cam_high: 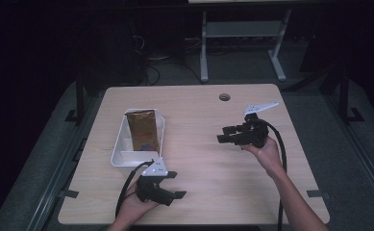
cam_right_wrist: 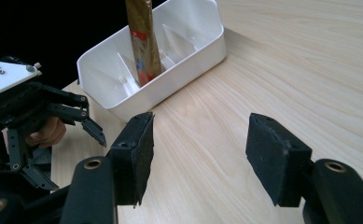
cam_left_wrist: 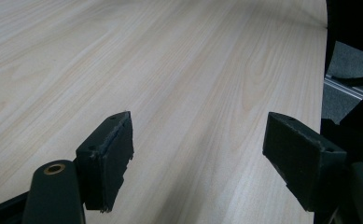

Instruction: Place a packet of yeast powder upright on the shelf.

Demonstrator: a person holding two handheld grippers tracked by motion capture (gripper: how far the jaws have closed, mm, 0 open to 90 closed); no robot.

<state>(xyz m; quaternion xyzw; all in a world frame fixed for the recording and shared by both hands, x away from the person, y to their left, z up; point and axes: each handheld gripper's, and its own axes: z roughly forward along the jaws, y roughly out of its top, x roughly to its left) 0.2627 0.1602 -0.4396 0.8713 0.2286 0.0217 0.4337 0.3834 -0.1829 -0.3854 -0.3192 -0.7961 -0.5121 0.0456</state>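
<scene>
Brown packet [cam_high: 142, 130] stands in white bin [cam_high: 119, 153] on bench [cam_high: 213, 183]. Right tongs [cam_high: 225, 134] and left tongs [cam_high: 176, 185] both spread, empty. Placement looks done; next likely pulling clear.

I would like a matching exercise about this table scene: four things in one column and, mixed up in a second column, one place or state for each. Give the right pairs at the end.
Things:
1. brown packet
2. white bin
3. left gripper
4. right gripper

Places or states:
A. held above the right half of the table, jaws open, pointing toward the bin
B. stands upright inside a compartment
C. rests on the table's left half, divided by partitions
D. near the table's front edge, jaws open over bare wood

Pairs: 1-B, 2-C, 3-D, 4-A
</scene>
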